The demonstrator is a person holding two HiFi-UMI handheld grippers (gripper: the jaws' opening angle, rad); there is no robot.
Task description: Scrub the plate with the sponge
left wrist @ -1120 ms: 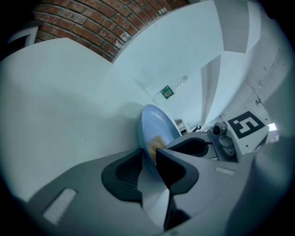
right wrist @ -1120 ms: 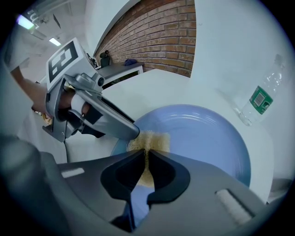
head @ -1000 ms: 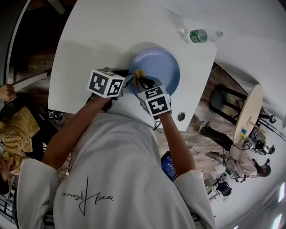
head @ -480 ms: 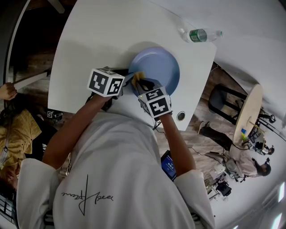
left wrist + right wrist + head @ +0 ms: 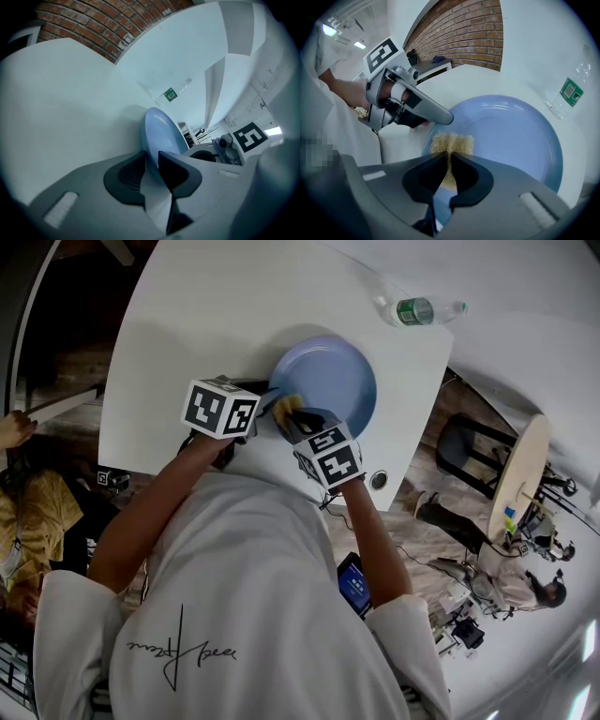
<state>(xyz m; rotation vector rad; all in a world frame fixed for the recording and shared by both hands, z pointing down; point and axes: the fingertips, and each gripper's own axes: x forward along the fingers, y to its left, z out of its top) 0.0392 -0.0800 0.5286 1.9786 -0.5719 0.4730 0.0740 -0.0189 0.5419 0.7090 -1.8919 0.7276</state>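
Pale blue plate (image 5: pixel 335 374); yellow sponge (image 5: pixel 286 408); white table (image 5: pixel 206 315); green-labelled bottle (image 5: pixel 418 312).

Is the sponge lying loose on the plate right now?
No: in the right gripper view the right gripper has its jaws closed on the sponge, holding it against the plate.

Sponge (image 5: pixel 452 142) half hidden behind right gripper (image 5: pixel 449 155) jaws; bottle (image 5: pixel 419 312) label unreadable

The right gripper (image 5: pixel 449 154) pinches a yellow sponge (image 5: pixel 451 141) that rests on the near left part of a blue plate (image 5: pixel 511 136). The left gripper (image 5: pixel 443 117), jaws just closing further, clamps the plate's left rim. A clear bottle (image 5: pixel 569 91) lies on the white table (image 5: pixel 483 82)
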